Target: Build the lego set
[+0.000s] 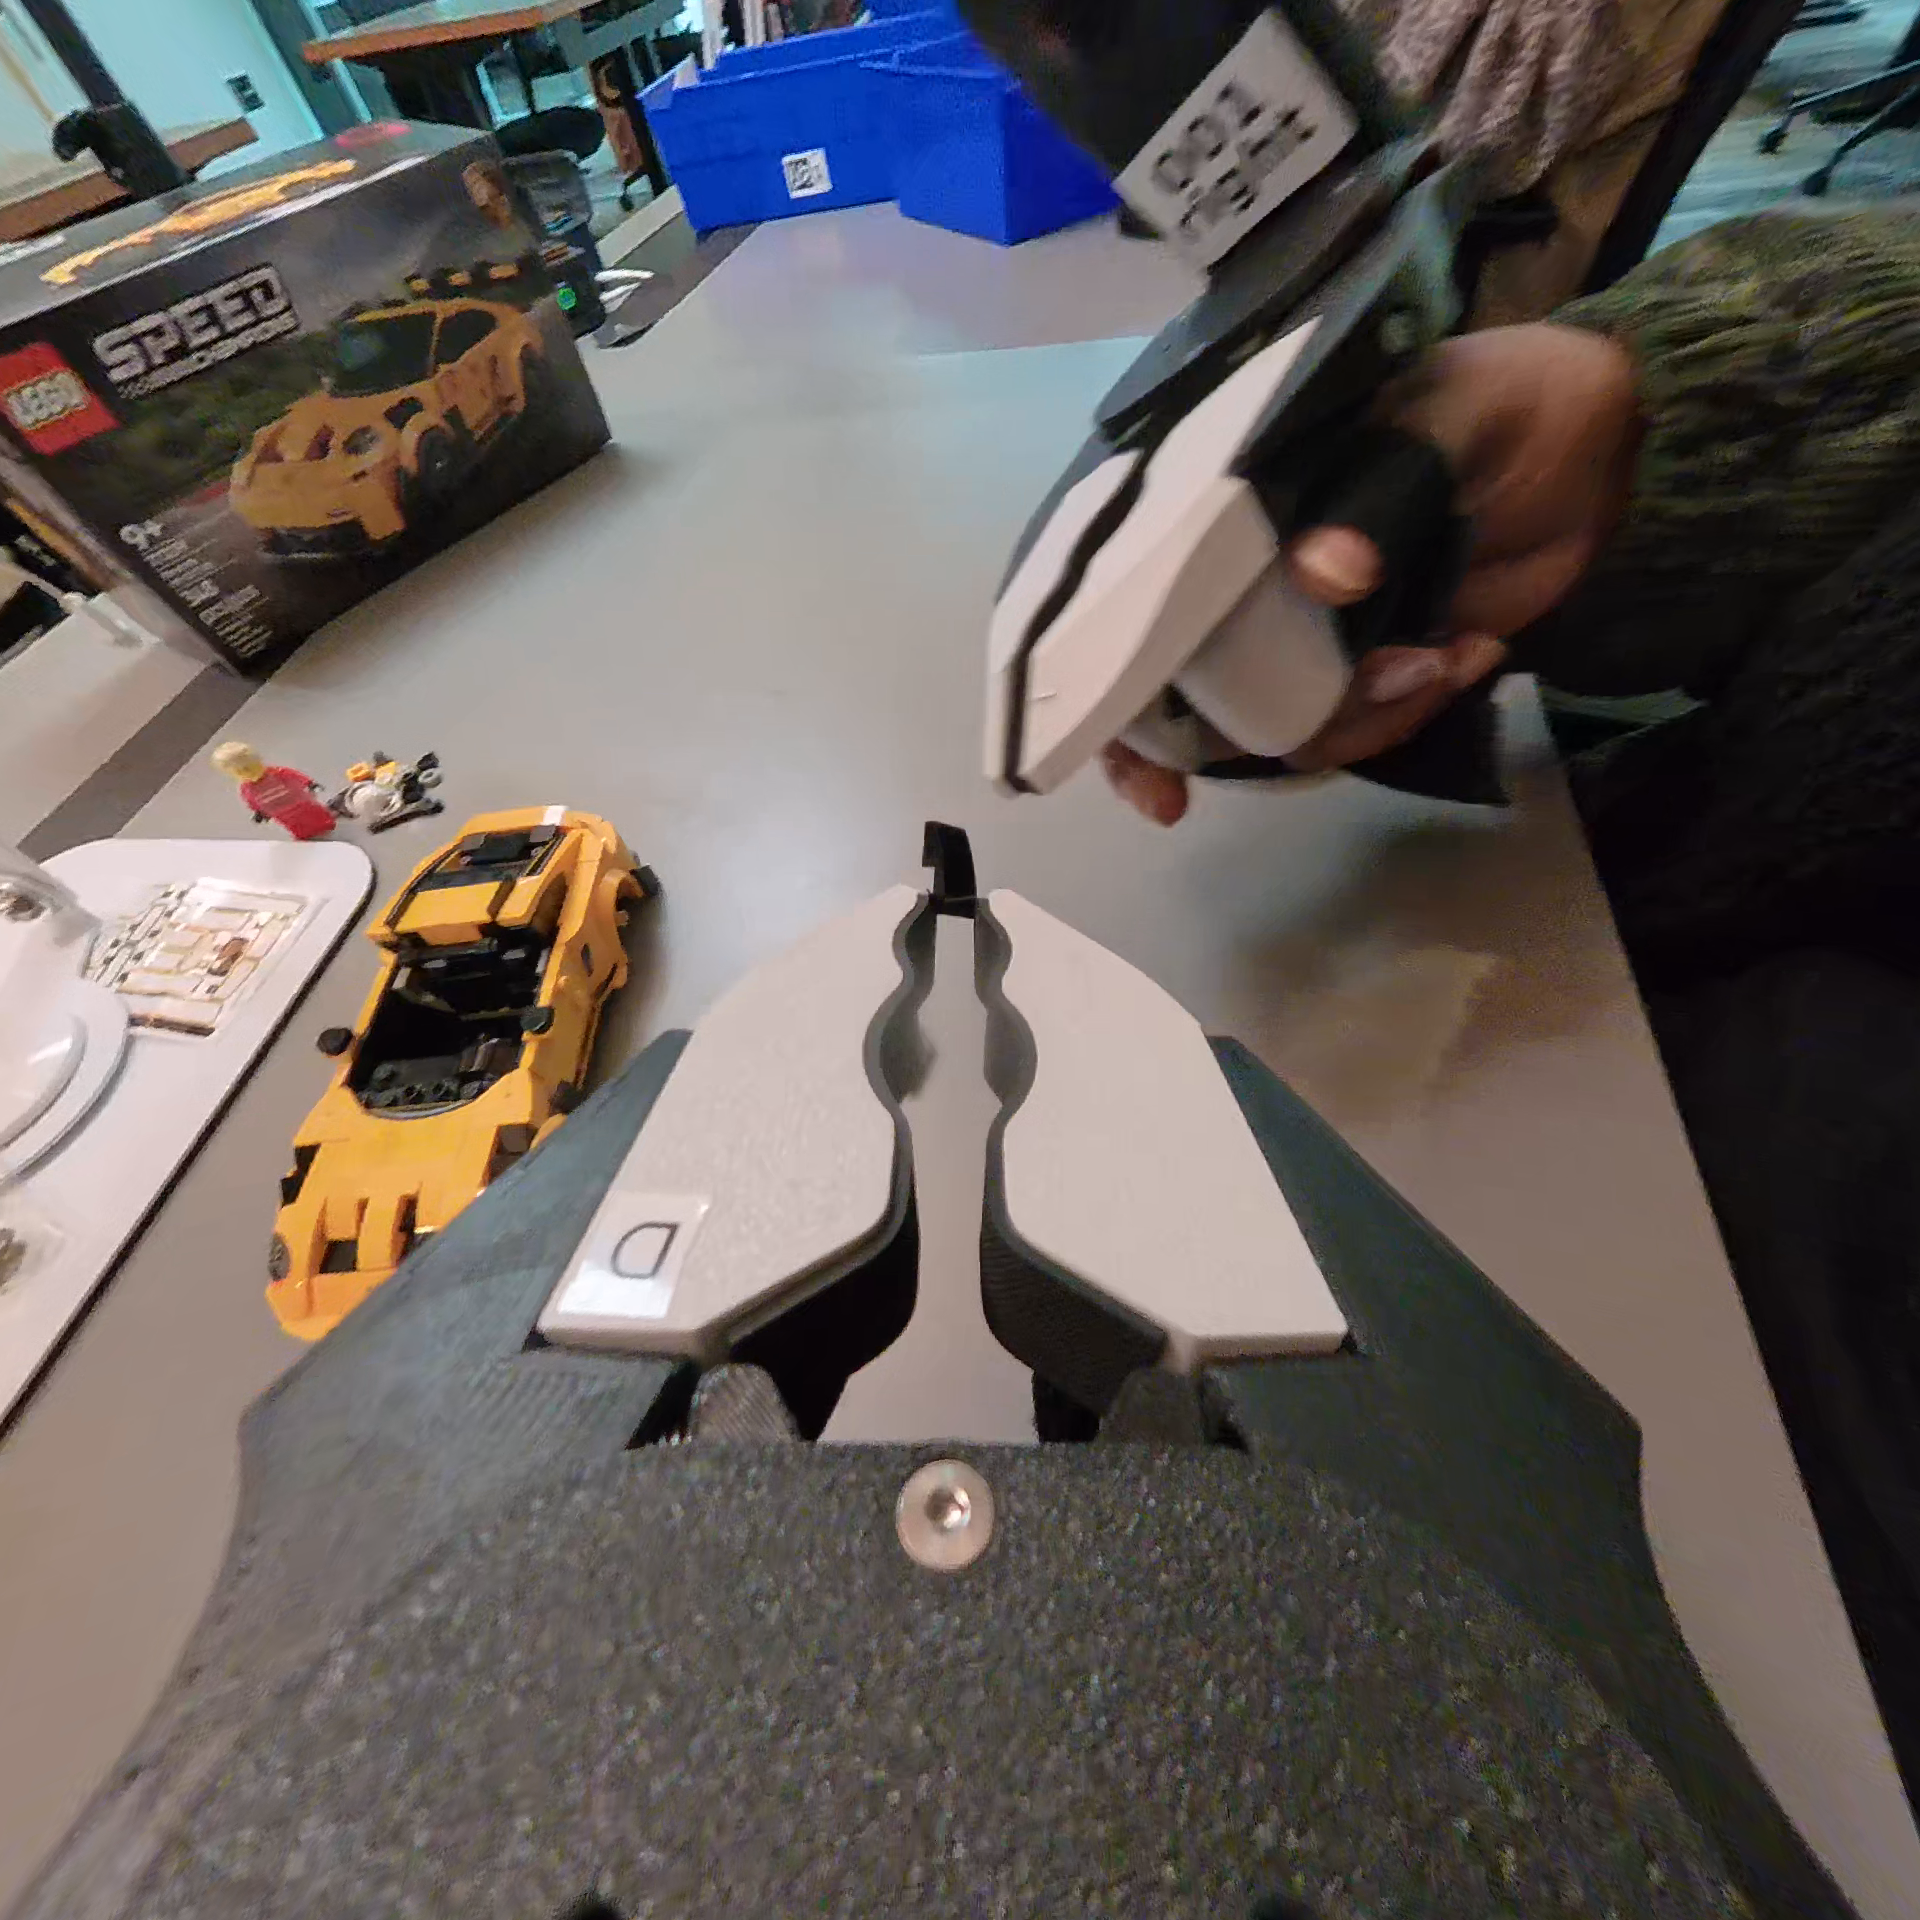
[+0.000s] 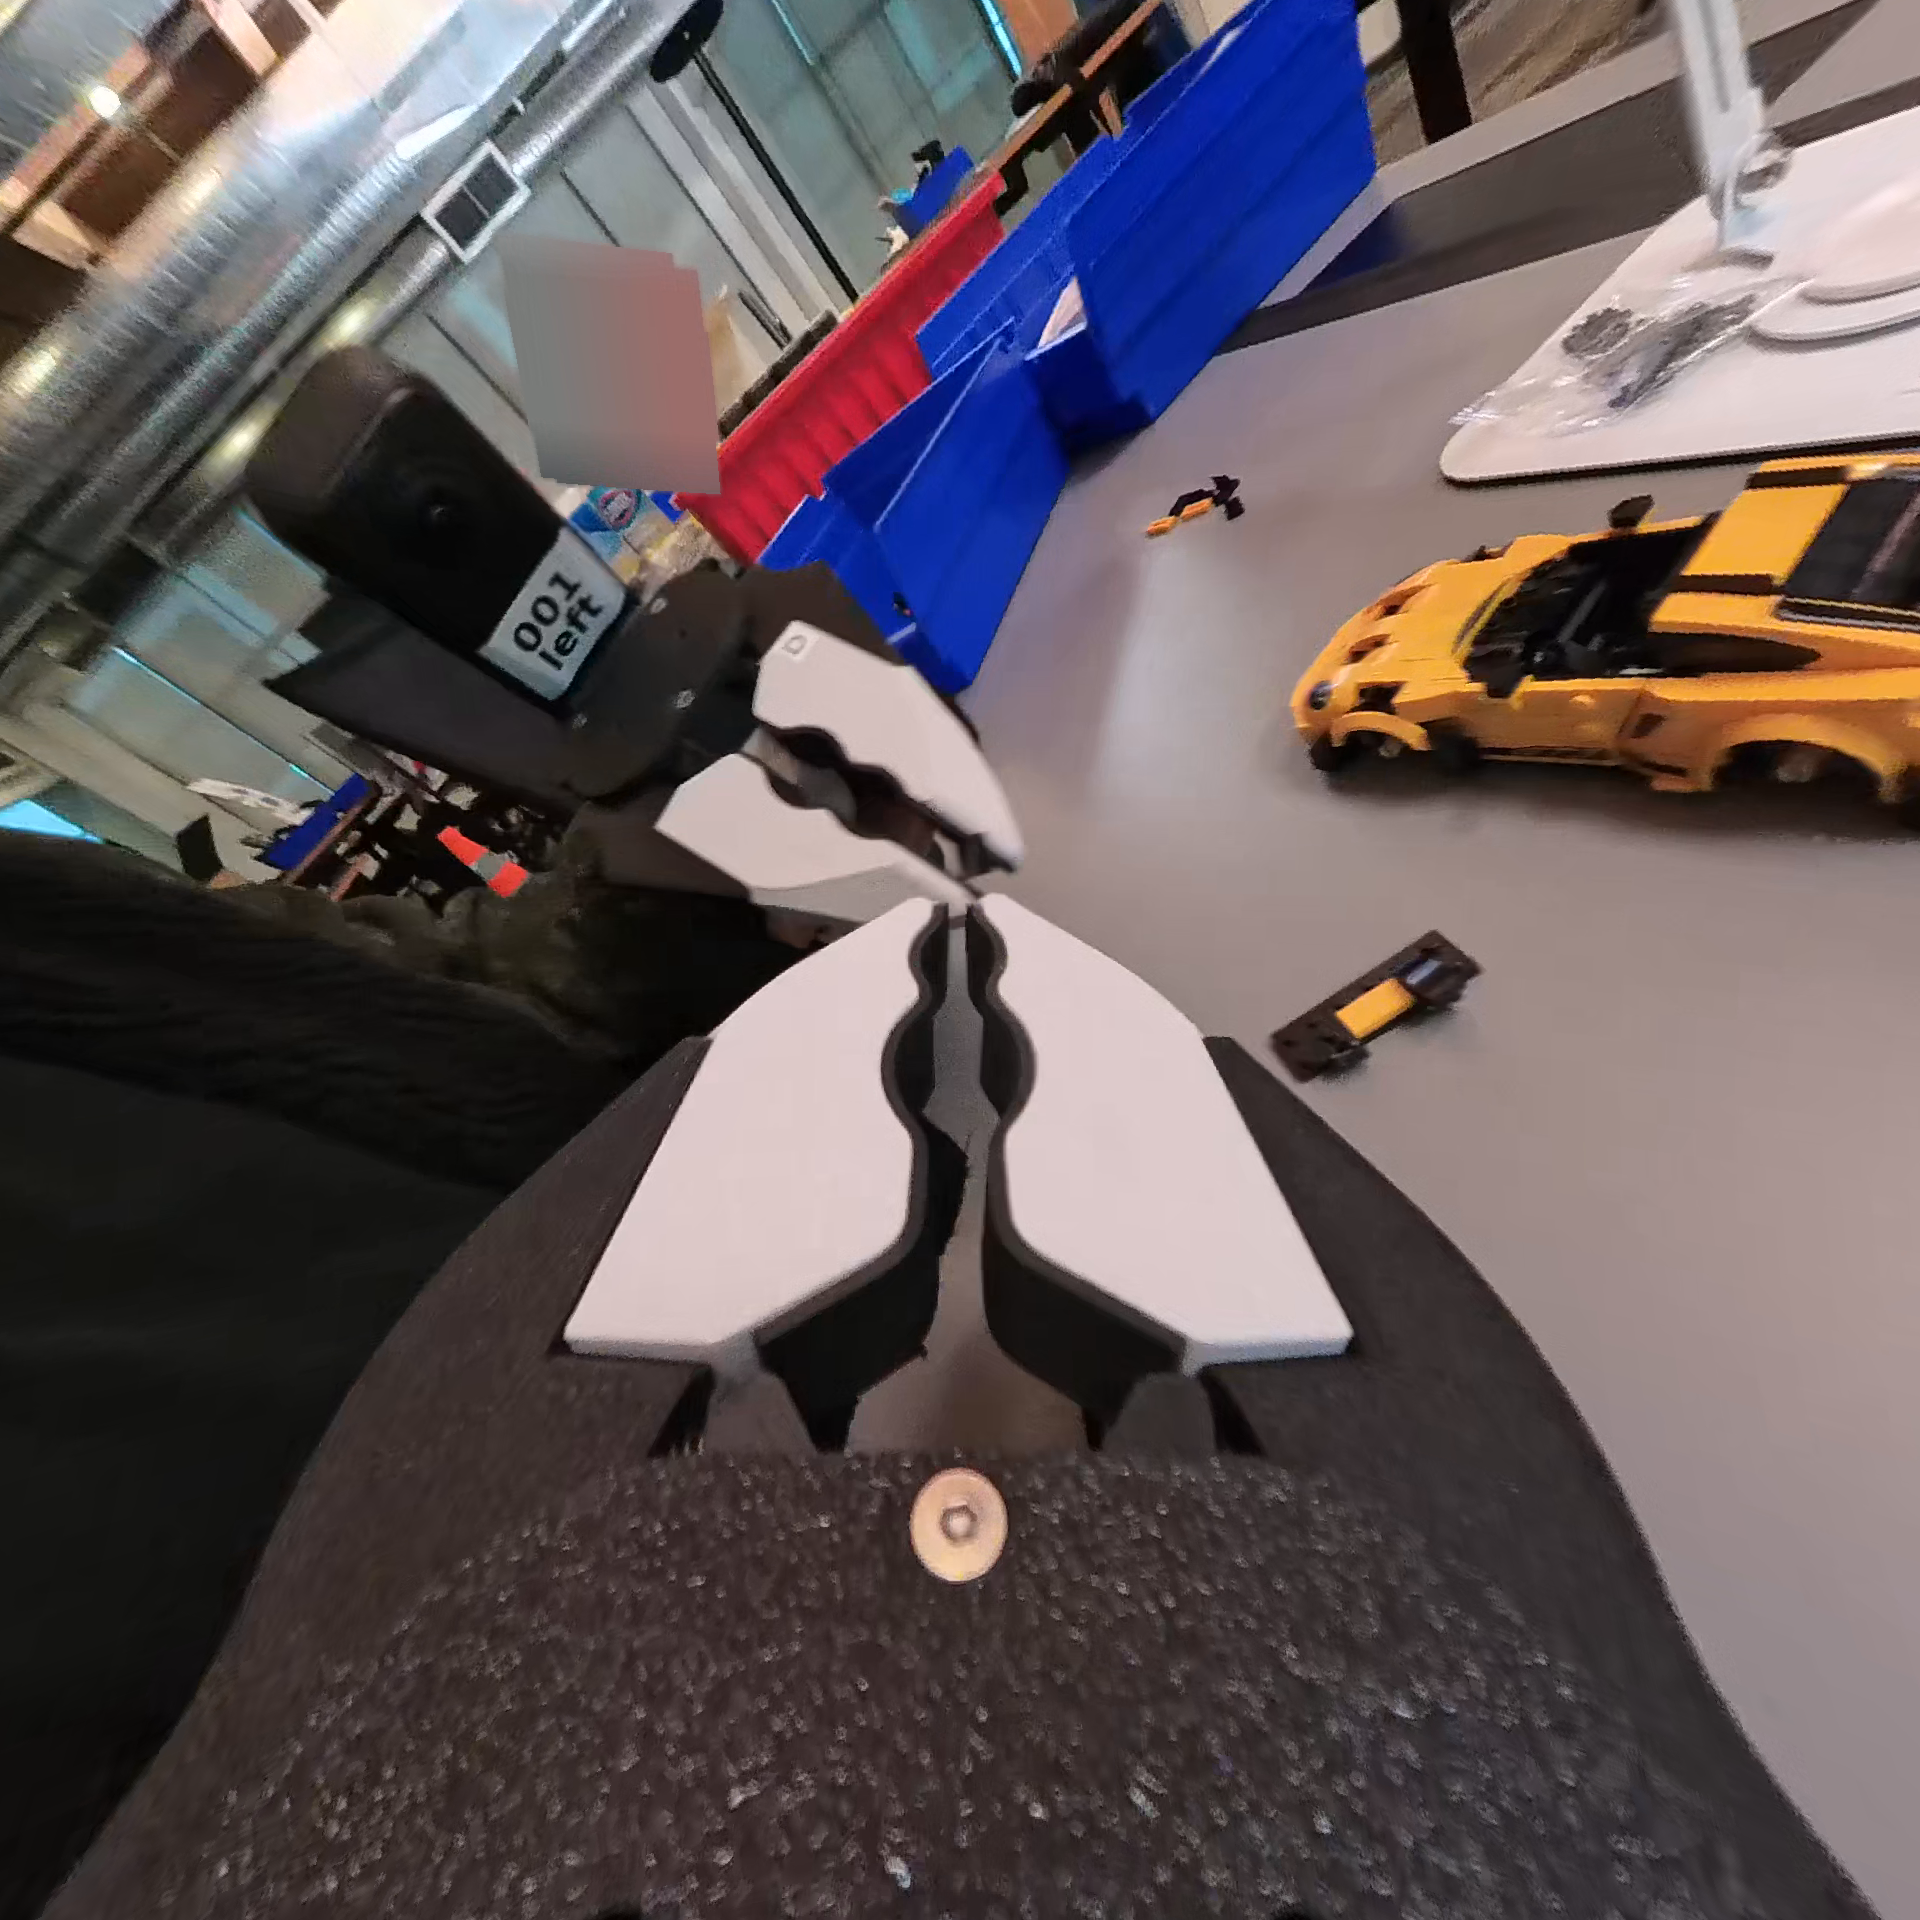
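Yellow lego car sat roofless on the grey table, well inside its edges, the left gripper beside it clenching a small black piece, the right gripper pinched shut, seemingly holding nothing, over bare tabletop.

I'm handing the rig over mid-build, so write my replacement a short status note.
Left gripper: shut on a small black piece, held above the table.
Right gripper: shut; I can't see anything in it.
Yellow car: on the table, mostly built, cabin still roofless.
Loose: black-and-yellow panel, small bits, figure.
Left to do: fit the held piece, the panel and the remaining bits.
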### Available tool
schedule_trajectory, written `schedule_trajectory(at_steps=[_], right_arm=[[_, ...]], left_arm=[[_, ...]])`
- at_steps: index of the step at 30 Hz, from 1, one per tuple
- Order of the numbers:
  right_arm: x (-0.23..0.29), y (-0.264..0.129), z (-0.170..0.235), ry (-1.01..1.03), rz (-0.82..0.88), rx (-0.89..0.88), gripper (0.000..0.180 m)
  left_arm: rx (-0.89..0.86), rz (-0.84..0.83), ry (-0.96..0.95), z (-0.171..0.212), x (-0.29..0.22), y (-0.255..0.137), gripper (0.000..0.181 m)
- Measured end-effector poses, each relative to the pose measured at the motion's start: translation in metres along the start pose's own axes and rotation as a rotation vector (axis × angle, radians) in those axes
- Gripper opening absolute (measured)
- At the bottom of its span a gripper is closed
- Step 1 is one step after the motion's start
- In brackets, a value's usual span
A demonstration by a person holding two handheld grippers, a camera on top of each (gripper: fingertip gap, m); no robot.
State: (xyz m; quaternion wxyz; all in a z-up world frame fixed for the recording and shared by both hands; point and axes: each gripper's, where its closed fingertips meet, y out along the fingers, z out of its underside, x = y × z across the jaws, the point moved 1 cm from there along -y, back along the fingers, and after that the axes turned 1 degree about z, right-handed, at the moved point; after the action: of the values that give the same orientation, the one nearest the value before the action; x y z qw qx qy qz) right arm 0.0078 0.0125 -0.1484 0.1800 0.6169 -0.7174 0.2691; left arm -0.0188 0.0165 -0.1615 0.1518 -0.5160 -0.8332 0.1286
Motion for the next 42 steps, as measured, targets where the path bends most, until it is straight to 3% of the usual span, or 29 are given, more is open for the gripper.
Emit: schedule_trajectory(at_steps=[4, 12, 23, 29, 37, 42], right_arm=[[0.009, 0.010, 0.003, 0.043, 0.030, -0.038, 0.011], [-0.012, 0.015, -0.002, 0.182, 0.095, -0.121, 0.010], [-0.005, 0.015, -0.007, 0.448, -0.082, -0.199, 0.015], [-0.006, 0.016, -0.010, 0.477, -0.100, -0.251, 0.009], [-0.011, 0.011, -0.008, 0.281, -0.022, -0.120, 0.008], [-0.043, 0.002, 0.010, -0.152, 0.230, 0.342, 0.007]], left_arm=[[0.037, -0.063, 0.049, 0.004, 0.004, 0.003, 0.007], [0.058, -0.171, 0.213, 0.001, 0.003, 0.004, 0.006], [0.037, -0.329, 0.429, -0.010, 0.005, 0.001, 0.004], [0.043, -0.347, 0.431, -0.009, 0.006, 0.002, 0.003], [0.021, -0.246, 0.287, -0.005, 0.005, 0.006, 0.006], [0.061, -0.183, 0.081, 0.011, 0.023, 0.002, 0.009]])
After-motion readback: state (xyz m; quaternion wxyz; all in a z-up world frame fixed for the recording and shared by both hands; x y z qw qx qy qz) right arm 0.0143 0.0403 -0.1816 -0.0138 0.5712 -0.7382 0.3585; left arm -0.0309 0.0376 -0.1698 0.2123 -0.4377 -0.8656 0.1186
